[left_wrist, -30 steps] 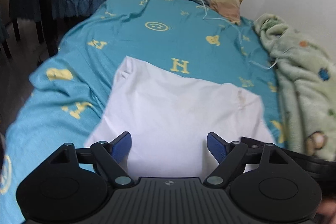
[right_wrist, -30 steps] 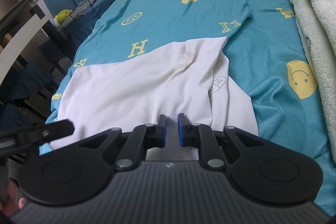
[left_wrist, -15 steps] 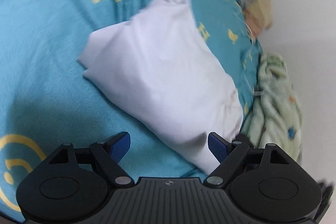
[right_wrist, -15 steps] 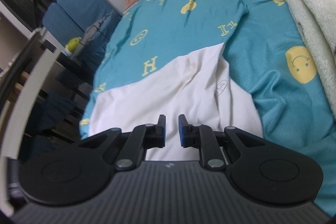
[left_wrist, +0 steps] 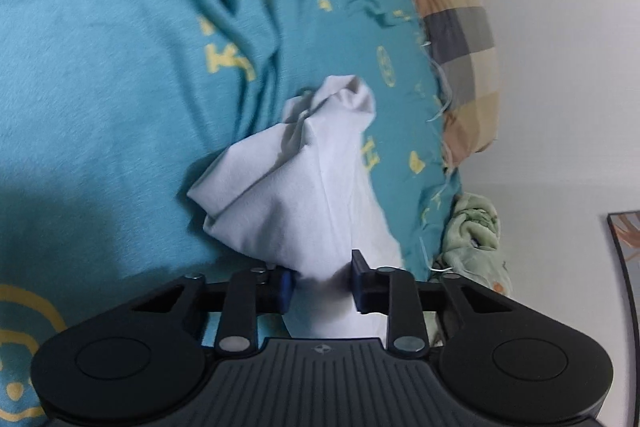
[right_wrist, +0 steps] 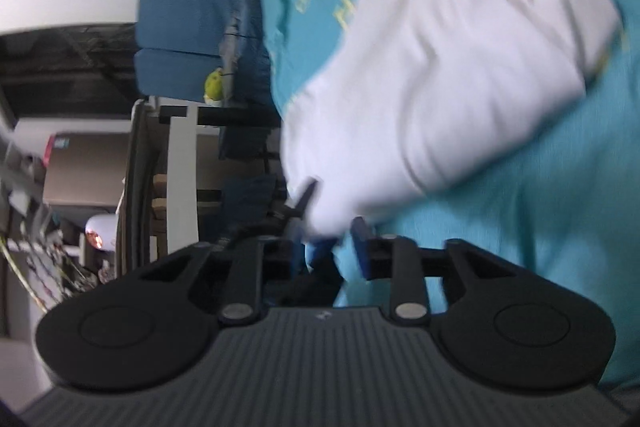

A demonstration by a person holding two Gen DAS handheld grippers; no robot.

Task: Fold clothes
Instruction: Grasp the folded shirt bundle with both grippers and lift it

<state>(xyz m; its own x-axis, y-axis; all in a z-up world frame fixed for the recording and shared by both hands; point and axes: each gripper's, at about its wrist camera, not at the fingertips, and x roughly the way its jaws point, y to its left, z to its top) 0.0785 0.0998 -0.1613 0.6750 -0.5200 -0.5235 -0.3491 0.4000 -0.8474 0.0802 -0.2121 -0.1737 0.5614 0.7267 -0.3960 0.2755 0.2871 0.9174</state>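
Note:
A white garment [left_wrist: 304, 187] lies bunched on the teal bed cover [left_wrist: 100, 107]. Its near end runs down between the pads of my left gripper [left_wrist: 322, 285]. Those jaws are closing, and the cloth fills the gap from pad to pad. The right wrist view is blurred and rolled sideways, with the garment [right_wrist: 460, 59] spread above my right gripper [right_wrist: 328, 251]. Its jaws are opening, and the garment's near corner hangs just beyond the fingertips, apart from the pads. A black part, probably the other gripper [right_wrist: 306, 195], touches that corner.
A checked pillow [left_wrist: 460, 59] lies at the head of the bed and a green fleece blanket [left_wrist: 472, 231] along the wall side. Off the bed's other side stand a blue chair [right_wrist: 188, 39], a white-framed desk [right_wrist: 182, 167] and cluttered shelves.
The left gripper dropped to the garment's near end, rolled and closed on it. The right gripper rolled and its jaws parted. The flat garment is now bunched.

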